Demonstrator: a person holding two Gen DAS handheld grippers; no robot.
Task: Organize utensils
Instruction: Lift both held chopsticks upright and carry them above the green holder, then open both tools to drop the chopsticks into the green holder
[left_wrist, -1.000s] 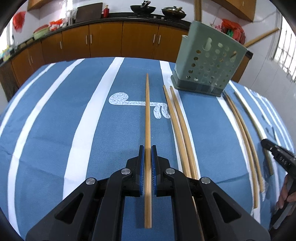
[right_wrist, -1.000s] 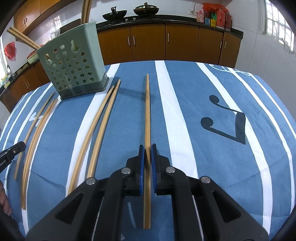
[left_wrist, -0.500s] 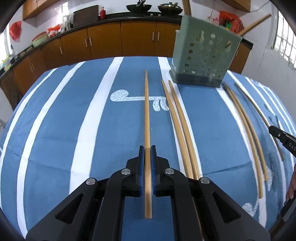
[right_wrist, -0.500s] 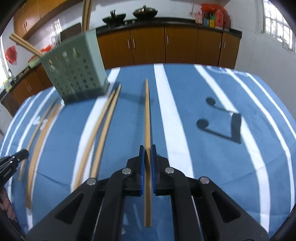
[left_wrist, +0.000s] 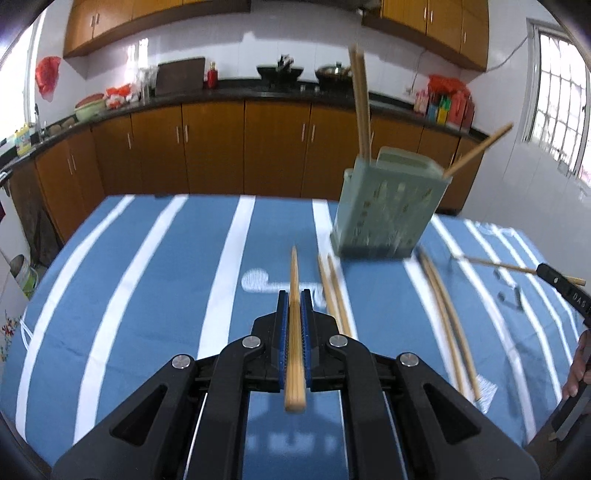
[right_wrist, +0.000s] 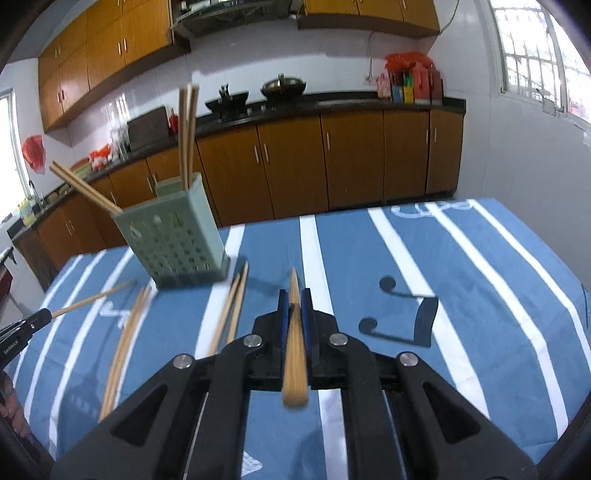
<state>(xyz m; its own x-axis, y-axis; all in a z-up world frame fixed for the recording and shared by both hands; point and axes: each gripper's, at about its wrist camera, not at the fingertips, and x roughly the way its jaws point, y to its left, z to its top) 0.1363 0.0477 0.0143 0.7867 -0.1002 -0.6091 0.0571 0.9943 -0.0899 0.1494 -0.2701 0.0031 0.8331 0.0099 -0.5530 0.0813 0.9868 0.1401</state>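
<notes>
My left gripper is shut on a wooden chopstick and holds it above the blue striped tablecloth. My right gripper is shut on another chopstick, also lifted. A green perforated holder stands at the far right in the left wrist view and at the far left in the right wrist view, with several chopsticks standing in it. Loose chopstick pairs lie on the cloth near it. The right gripper shows at the right edge of the left wrist view.
Wooden kitchen cabinets and a counter with woks run behind the table. A dark music-note print marks the cloth on the right. The table's far edge lies just behind the holder.
Both grippers have lifted their chopsticks off the cloth and tilted upward, so the view now takes in the cabinets and wall. The holder looks farther off.
</notes>
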